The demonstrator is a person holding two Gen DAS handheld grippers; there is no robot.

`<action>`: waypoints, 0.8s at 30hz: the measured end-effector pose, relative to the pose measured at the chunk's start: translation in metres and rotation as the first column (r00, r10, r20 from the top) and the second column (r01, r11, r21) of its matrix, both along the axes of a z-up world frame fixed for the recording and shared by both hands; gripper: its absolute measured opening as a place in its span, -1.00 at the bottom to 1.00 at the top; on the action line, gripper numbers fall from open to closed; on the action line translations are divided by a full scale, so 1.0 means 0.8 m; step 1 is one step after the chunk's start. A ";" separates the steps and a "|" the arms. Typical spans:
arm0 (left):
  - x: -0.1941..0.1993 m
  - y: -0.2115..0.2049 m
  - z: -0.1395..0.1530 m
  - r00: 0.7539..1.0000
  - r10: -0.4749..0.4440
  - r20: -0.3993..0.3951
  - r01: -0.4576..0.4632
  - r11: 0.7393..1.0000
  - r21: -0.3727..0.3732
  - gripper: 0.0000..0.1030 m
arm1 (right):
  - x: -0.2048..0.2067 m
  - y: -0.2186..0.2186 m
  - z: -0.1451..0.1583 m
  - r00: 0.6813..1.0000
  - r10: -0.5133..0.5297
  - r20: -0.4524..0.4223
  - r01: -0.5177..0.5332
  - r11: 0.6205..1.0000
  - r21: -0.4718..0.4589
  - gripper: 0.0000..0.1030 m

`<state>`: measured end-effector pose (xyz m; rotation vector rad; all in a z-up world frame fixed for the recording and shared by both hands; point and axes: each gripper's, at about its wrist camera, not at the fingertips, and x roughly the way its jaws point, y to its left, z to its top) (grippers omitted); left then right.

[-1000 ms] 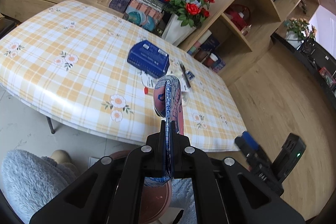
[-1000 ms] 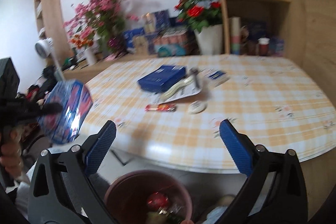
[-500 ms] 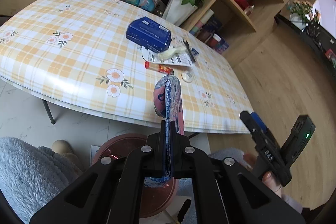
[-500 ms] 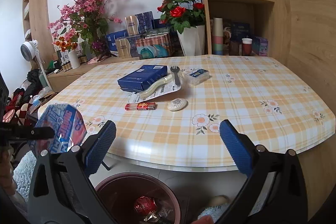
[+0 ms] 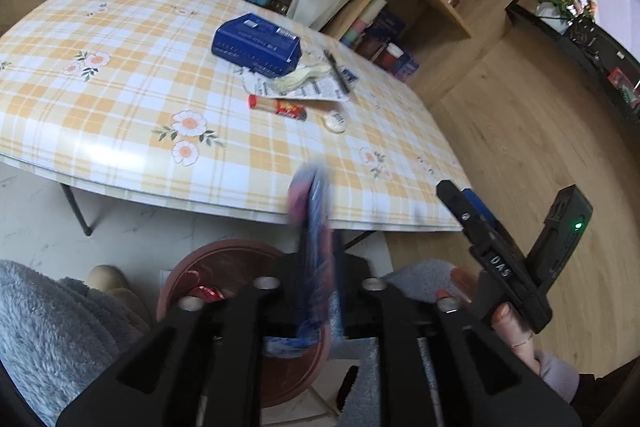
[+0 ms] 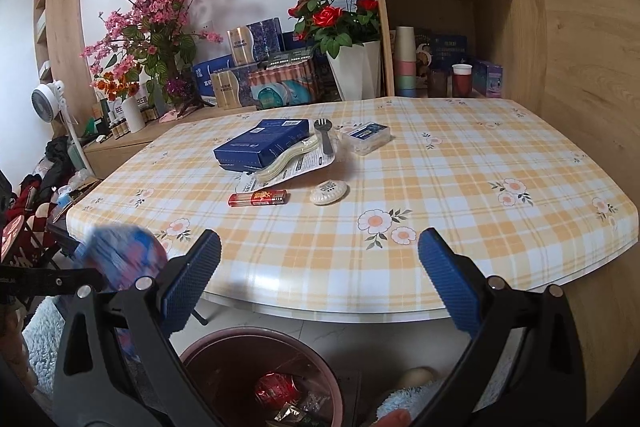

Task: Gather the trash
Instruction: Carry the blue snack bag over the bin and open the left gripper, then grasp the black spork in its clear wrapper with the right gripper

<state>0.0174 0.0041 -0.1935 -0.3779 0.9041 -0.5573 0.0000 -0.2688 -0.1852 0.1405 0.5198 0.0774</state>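
Across the room in front of you sits the table [image 6: 460, 187] with its yellow checked cloth, still carrying a blue box [image 6: 264, 143], a red stick pack [image 6: 258, 198] and a small white round packet [image 6: 329, 193]. Down below its near edge you've got the maroon bin [image 6: 224, 359] with some red and foil scraps inside. Your right gripper [image 6: 320, 275] hangs over that bin, spread wide with nothing between the blue pads. Your left gripper [image 5: 316, 291] has just been opening, and the blue and pink wrapper [image 5: 314, 235] stands between the parted jaws above the bin; it's smeared with blur, so it looks loose, but I can't swear it's clear of both pads.
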 end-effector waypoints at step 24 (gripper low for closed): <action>0.034 0.061 0.071 0.916 0.223 0.333 -0.303 0.930 0.210 0.88 | 0.035 -0.037 0.012 0.998 -0.049 -0.038 0.050 0.998 0.035 0.89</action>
